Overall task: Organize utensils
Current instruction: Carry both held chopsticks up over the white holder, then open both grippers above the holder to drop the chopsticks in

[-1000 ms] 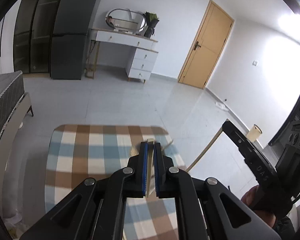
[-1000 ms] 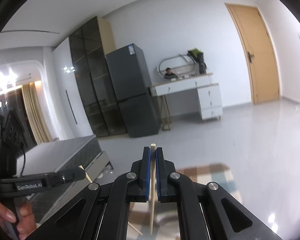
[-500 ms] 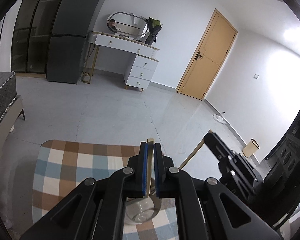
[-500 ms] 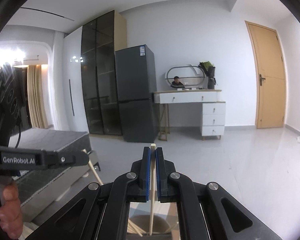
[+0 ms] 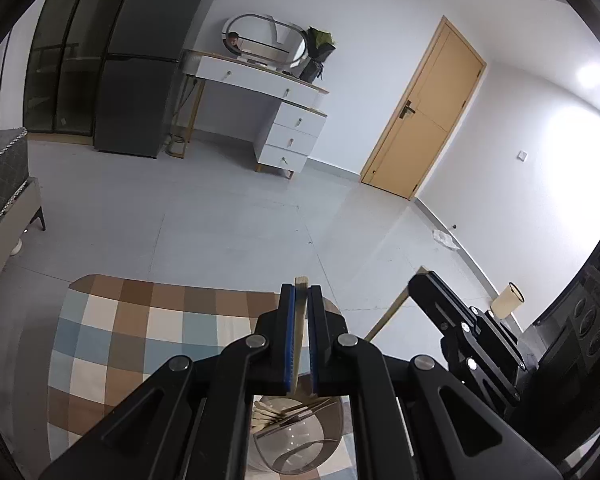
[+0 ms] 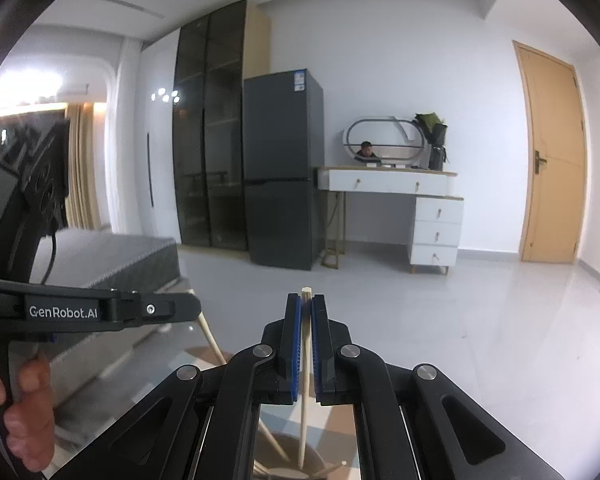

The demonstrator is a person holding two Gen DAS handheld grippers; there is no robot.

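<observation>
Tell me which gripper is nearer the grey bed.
Left. The left gripper is on the side toward the bed; the right gripper is beyond it, toward the door.

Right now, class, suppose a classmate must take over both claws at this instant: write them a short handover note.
Left claw: shut on a wooden chopstick, held upright over the clear holder on the checked cloth.
Right claw: shut on its own chopstick, whose lower end hangs over the same holder's mouth.
The two claws sit side by side, close together.
Done: several chopsticks already lie inside the holder.
Left: lower both sticks into the holder, open each claw, then pull back. Whether more utensils wait elsewhere cannot be seen.
</observation>
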